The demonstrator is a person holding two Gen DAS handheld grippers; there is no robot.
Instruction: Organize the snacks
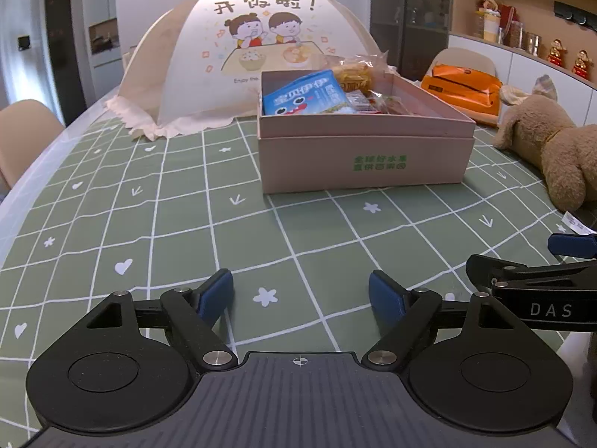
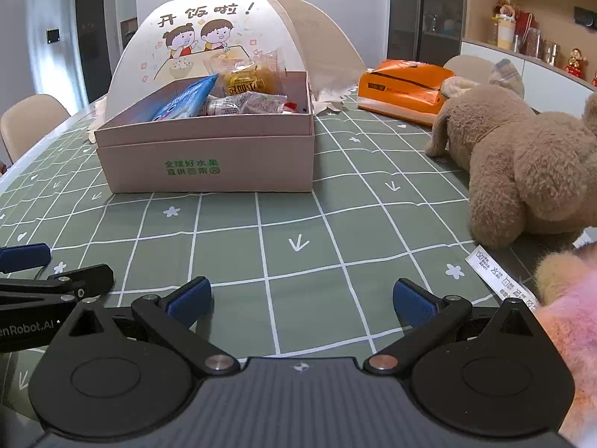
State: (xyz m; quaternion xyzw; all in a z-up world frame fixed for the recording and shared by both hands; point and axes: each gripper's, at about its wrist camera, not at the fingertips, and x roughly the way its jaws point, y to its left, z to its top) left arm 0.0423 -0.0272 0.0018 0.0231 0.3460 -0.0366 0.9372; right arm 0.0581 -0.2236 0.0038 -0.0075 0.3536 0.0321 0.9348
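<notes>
Both grippers, left [image 1: 300, 291] and right [image 2: 301, 298], hover over the cloth [image 1: 186, 224] with jaws spread wide and nothing between them. Snacks [image 1: 317, 97] sit in the pink box [image 1: 365, 156] at twelve o'clock of the left gripper, eleven o'clock of the right. Behind the box stands a food cover [image 1: 231, 56]; at two o'clock lie a plush toy [image 2: 522, 171] and an orange pack [image 2: 403, 89].
</notes>
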